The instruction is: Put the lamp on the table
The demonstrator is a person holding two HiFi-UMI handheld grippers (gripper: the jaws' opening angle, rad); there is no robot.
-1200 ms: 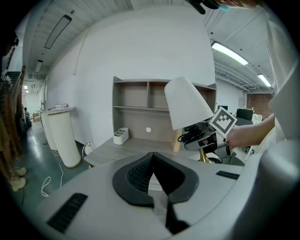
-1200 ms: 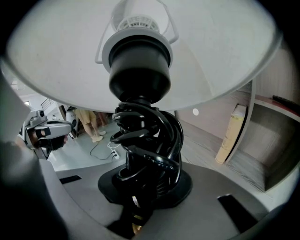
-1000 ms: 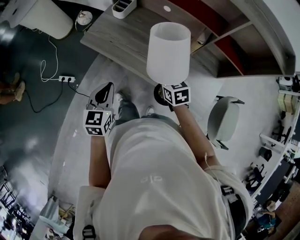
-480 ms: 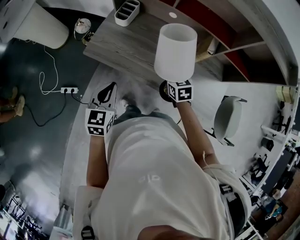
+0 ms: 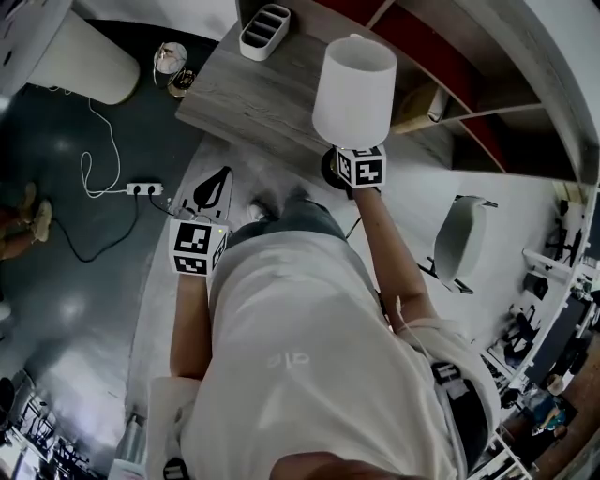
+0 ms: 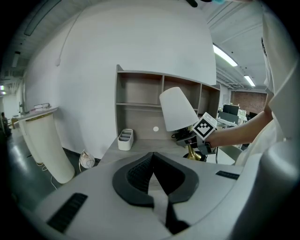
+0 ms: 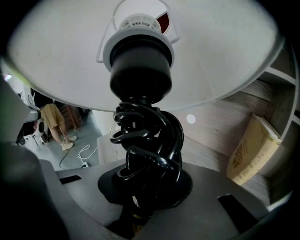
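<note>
Left claw [image 5: 220, 173] hangs shut and empty, short of the table [image 5: 246, 94]. Right claw [image 7: 143, 187] is clamped on the lamp [image 5: 354, 80] by its twisted black stem, upright in the air over the table's near edge. Looks like mid-carry to me. Next it needs lowering, base flat, onto bare tabletop.

A wood-grain table [image 5: 253, 94] runs across the top middle of the head view, with a shelf unit [image 6: 140, 93] standing on its back edge. A white compartmented organizer [image 5: 264, 19] sits on the table near its upper left corner. In the right gripper view a yellowish book [image 7: 253, 150] leans tilted at the right, its foot on the tabletop. Left of the table lies the dark floor [image 5: 56, 244], bearing a power strip [image 5: 145, 188] and a looping white cable [image 5: 94, 141]. A chair [image 5: 464, 248] stands at right.
</note>
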